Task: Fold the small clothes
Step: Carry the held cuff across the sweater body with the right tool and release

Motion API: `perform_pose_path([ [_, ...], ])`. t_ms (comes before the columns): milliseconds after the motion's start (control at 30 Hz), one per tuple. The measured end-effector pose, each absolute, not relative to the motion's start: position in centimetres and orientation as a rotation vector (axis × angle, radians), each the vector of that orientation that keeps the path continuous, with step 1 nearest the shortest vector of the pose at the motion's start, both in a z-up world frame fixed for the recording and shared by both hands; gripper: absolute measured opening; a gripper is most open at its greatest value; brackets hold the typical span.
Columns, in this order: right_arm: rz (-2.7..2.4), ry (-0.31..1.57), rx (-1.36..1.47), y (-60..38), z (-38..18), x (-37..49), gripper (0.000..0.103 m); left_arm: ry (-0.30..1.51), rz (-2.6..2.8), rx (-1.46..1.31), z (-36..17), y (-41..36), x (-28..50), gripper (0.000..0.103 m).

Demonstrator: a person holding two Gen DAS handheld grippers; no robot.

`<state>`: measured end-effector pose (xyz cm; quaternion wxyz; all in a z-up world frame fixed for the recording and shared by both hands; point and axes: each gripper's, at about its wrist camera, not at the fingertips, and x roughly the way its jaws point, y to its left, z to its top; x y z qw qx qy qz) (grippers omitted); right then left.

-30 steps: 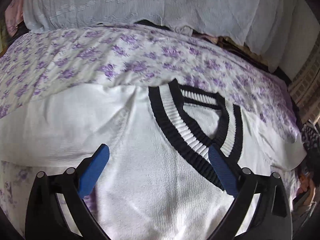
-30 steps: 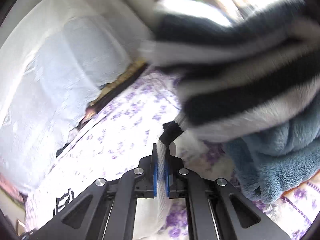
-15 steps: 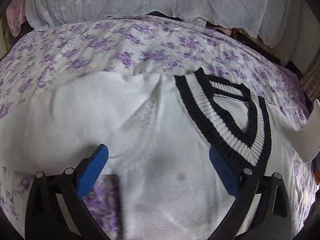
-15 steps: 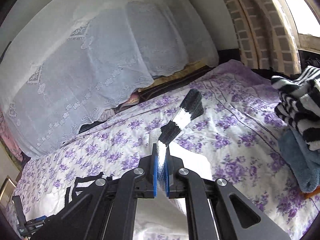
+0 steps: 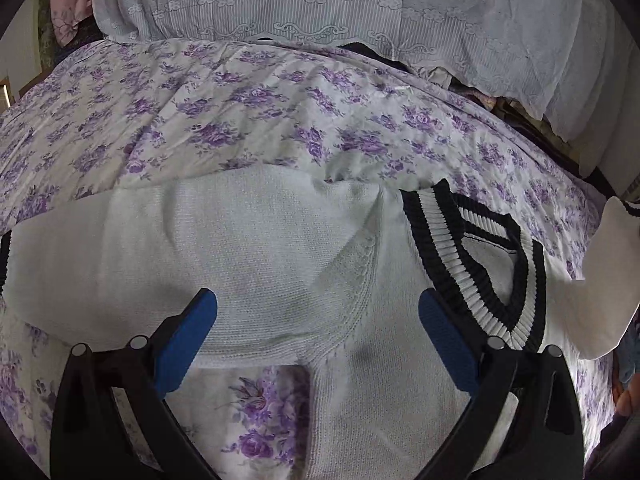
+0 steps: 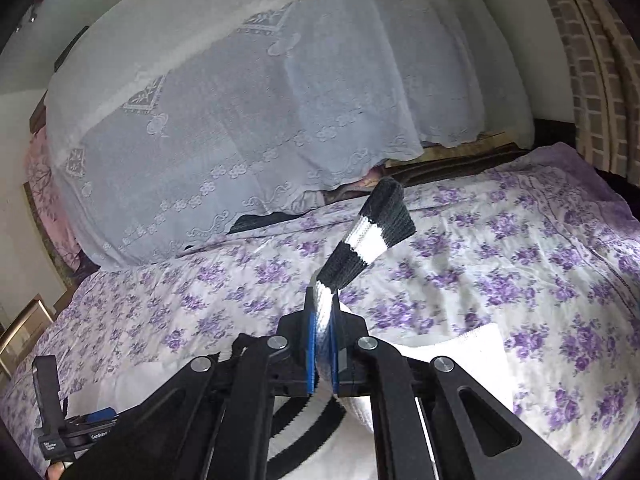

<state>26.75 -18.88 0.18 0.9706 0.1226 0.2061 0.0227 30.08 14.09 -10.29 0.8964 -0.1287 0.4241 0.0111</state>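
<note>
A small white knit sweater with a black-and-white striped V-neck collar lies spread on the bed. My left gripper is open just above the sweater's left shoulder and armpit, holding nothing. My right gripper is shut on the sweater's right sleeve, just below its black-and-white striped cuff, which sticks up past the fingers. The lifted sleeve also shows at the right edge of the left wrist view. The left gripper shows at the lower left of the right wrist view.
The bed has a white sheet with purple flowers. A pale lace cover drapes over a pile at the back. A patterned curtain hangs at the far right.
My right gripper has carried the sleeve up and leftward, away from the striped and blue pile, over the sweater. My left gripper has shifted left along the sweater, from the collar toward the shoulder.
</note>
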Motion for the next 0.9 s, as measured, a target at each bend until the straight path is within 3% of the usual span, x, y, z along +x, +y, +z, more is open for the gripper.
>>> perform_pose_path([
  [333,0.142,0.574,0.048,-8.7,-6.1,29.7,0.006,0.877,0.069,-0.352,-10.4,16.5,30.4,0.099],
  [467,0.169,0.746,-0.072,-6.1,-10.5,31.4,0.01,0.883,0.076,-0.33,-10.6,16.3,30.6,0.099],
  [567,0.202,0.8,-0.141,-5.0,-11.9,31.2,0.027,0.887,0.078,-0.318,-10.7,16.2,30.8,0.099],
  [633,0.239,0.799,-0.151,-4.8,-11.6,30.5,0.05,0.889,0.08,-0.316,-10.8,16.2,30.8,0.099],
  [733,0.31,0.783,-0.162,-4.8,-10.6,28.9,0.058,0.893,0.082,-0.318,-10.8,16.3,30.8,0.099],
  [900,0.414,0.71,-0.134,-6.0,-8.2,26.2,0.063,0.896,0.086,-0.313,-10.9,16.2,30.8,0.099],
])
